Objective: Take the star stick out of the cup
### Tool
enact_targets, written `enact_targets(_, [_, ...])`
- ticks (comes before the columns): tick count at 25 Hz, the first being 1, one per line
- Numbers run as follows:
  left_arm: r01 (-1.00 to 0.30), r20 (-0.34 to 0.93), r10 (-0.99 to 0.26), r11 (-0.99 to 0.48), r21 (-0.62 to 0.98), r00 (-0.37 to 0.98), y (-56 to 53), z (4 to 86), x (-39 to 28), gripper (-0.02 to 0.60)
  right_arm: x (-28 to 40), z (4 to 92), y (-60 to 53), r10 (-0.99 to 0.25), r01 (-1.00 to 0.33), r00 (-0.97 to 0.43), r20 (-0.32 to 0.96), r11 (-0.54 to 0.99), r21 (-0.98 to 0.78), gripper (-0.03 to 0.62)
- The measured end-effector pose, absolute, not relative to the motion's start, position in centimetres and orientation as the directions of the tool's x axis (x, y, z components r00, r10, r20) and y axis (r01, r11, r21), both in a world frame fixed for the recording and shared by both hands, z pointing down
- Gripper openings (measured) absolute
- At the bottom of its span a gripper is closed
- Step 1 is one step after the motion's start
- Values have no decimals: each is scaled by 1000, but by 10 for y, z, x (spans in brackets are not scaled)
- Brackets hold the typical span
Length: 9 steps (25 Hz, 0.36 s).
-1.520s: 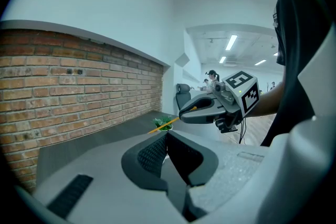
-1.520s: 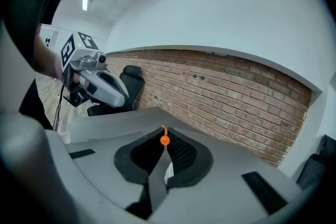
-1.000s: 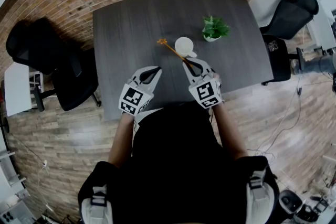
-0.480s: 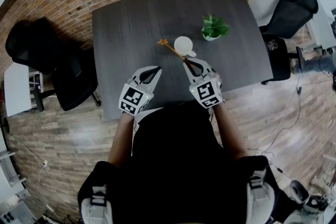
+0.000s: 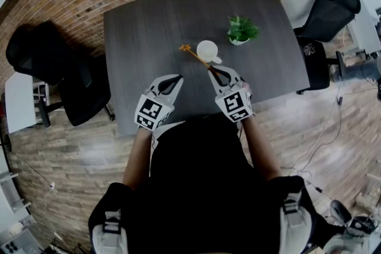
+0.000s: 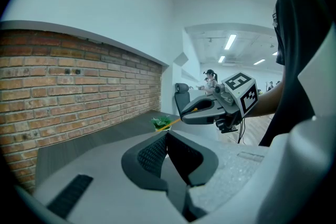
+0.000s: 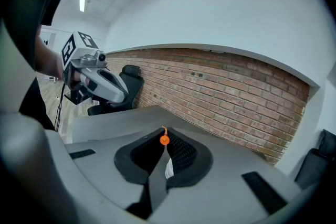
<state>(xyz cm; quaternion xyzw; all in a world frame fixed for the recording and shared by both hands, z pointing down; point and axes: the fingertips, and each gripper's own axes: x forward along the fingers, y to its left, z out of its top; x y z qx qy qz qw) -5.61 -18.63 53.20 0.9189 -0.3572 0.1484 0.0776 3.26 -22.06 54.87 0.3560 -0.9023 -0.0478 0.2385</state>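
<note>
at lower left of centre in the head view, the left gripper point(image 5: 176, 78) hangs over the table point(image 5: 137, 27), jaws together on nothing. just right of it, the right gripper point(image 5: 212, 71) is clamped on the lower end of the star stick point(image 5: 197, 57), which slants up-left beside the white cup point(image 5: 208, 50). the stick looks lifted clear of the cup, though overlap makes that uncertain, so only carrying it away seems left.

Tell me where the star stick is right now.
In the head view the star stick is clamped in the right gripper, slanting away to the left beside the white cup, left of the potted plant.
</note>
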Motion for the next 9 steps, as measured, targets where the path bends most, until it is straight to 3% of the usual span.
enact_targets(9, [-681, 328, -634, -731, 41, 701, -185, 533, -56, 2, 36, 550, -220, -672, -629, -628, 392, 735, 252, 14])
